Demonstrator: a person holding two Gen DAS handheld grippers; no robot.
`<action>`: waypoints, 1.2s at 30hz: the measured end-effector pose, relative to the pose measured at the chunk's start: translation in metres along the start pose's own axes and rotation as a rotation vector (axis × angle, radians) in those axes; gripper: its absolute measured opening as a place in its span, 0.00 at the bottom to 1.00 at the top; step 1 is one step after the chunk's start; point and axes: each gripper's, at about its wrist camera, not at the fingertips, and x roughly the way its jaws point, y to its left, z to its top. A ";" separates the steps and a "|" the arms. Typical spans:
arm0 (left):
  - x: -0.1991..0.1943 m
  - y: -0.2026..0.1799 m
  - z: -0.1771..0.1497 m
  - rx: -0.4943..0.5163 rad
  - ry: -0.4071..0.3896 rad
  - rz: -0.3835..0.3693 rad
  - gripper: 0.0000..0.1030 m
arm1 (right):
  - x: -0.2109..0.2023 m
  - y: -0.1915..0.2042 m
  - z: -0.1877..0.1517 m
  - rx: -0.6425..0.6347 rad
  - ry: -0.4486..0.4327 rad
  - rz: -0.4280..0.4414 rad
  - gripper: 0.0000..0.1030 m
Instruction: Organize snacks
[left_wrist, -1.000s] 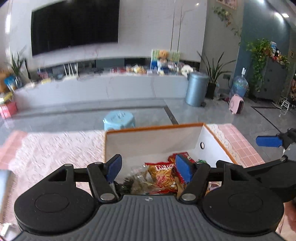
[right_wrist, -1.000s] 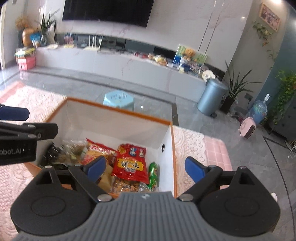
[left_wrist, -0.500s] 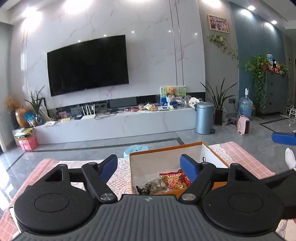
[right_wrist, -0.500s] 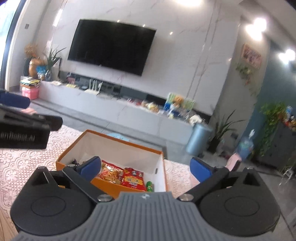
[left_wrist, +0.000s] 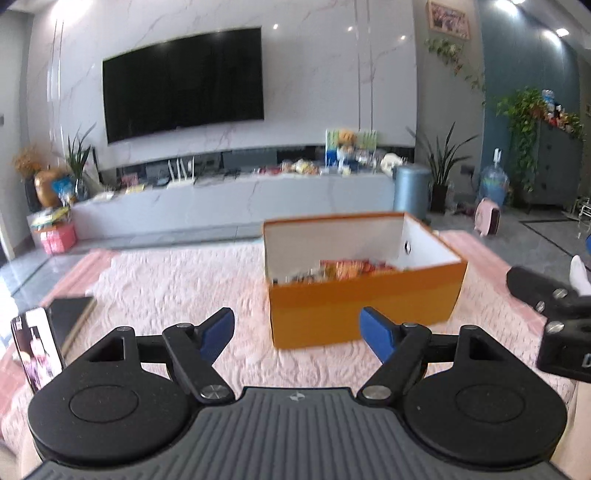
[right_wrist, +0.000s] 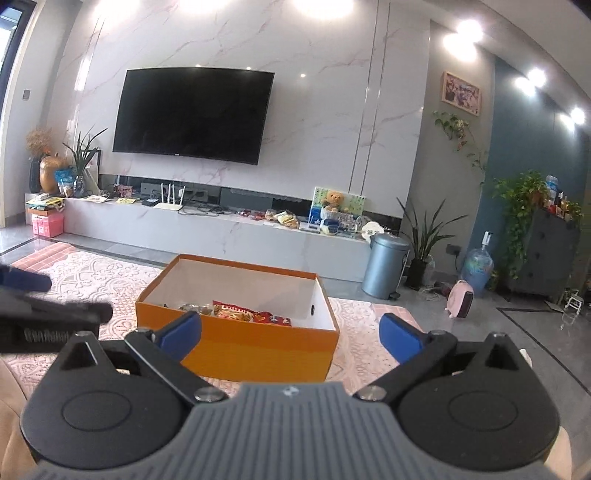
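Note:
An orange box (left_wrist: 365, 306) (right_wrist: 258, 350) with white inner walls sits on the pink lace-covered table. Snack packets (left_wrist: 347, 267) (right_wrist: 236, 314), red and orange among them, lie inside it. My left gripper (left_wrist: 297, 332) is open and empty, held back from the box's near wall. My right gripper (right_wrist: 290, 332) is also open and empty, a little short of the box. In the left wrist view the right gripper's black body (left_wrist: 550, 299) shows at the right edge. In the right wrist view the left gripper (right_wrist: 44, 306) reaches in from the left.
A phone (left_wrist: 37, 354) with a lit screen and a dark flat board (left_wrist: 70, 314) lie on the table at the left. Beyond the table are a grey floor, a long TV bench (right_wrist: 221, 232), a grey bin (right_wrist: 384, 266) and a pink heater (right_wrist: 460, 302).
Both grippers have pulled back from over the box, which now lies farther ahead of them. The jaws of both have spread wider. The snacks stay inside the box.

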 end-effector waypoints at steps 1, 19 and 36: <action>0.003 -0.002 -0.001 -0.005 0.010 -0.009 0.88 | -0.001 0.001 -0.003 -0.001 -0.006 0.001 0.96; 0.009 -0.005 -0.027 -0.001 0.116 0.004 0.88 | 0.029 -0.007 -0.025 0.088 0.151 0.034 0.96; 0.001 0.000 -0.019 0.000 0.110 0.007 0.88 | 0.026 -0.007 -0.023 0.089 0.147 0.033 0.96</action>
